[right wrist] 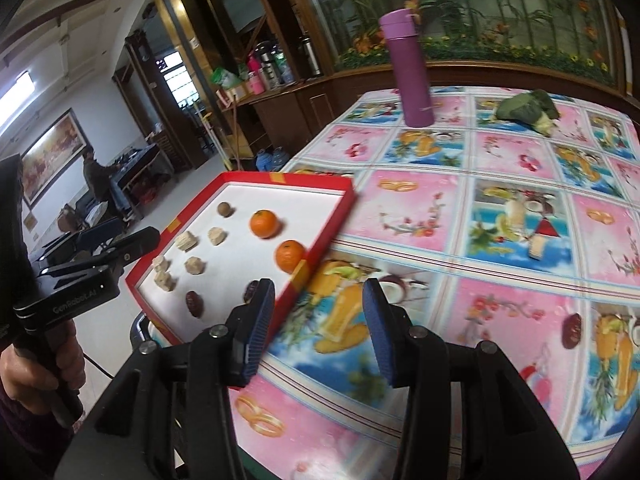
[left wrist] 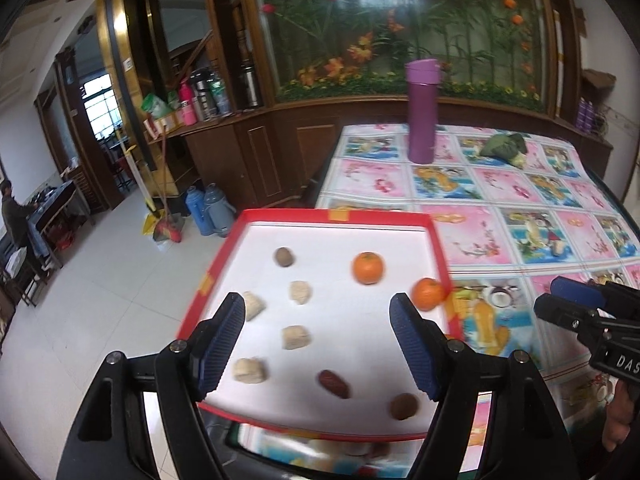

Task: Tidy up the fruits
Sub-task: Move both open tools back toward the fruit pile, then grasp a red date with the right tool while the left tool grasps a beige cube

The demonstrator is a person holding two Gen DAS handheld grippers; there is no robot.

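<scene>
Currently, left wrist view: the left gripper [left wrist: 318,344] hangs over the shallow red-rimmed white tray [left wrist: 340,218], jaws spread wide and holding nothing.
Between the jaws: a pale crumbly chunk [left wrist: 295,337] lies nearly centred, with a dark red oblong date [left wrist: 333,383] closer in, its long axis slanting toward the right jaw.
Beyond the jaws: two round orange tangerines sit ahead and right; the nearer tangerine [left wrist: 428,293] is just past the right fingertip against the tray's rim, the farther tangerine [left wrist: 367,267] deeper in.
Hard to make out: the tray's near edge is blurred and partly covered by the gripper body.

Right wrist view: the right gripper [right wrist: 320,326] hovers over the floral plastic tablecloth [right wrist: 500,240] just outside the tray's right rim, jaws parted moderately, empty.
Loose fruit: a second dark date [right wrist: 572,331] lies on the cloth well to the right of the jaws, outside the tray, long axis roughly upright in frame.
Nearer hand: the right gripper, judging by position, is better placed for that stray date.
Hidden: a dark fruit [right wrist: 251,290] inside the tray is half covered by the left fingertip.
</scene>
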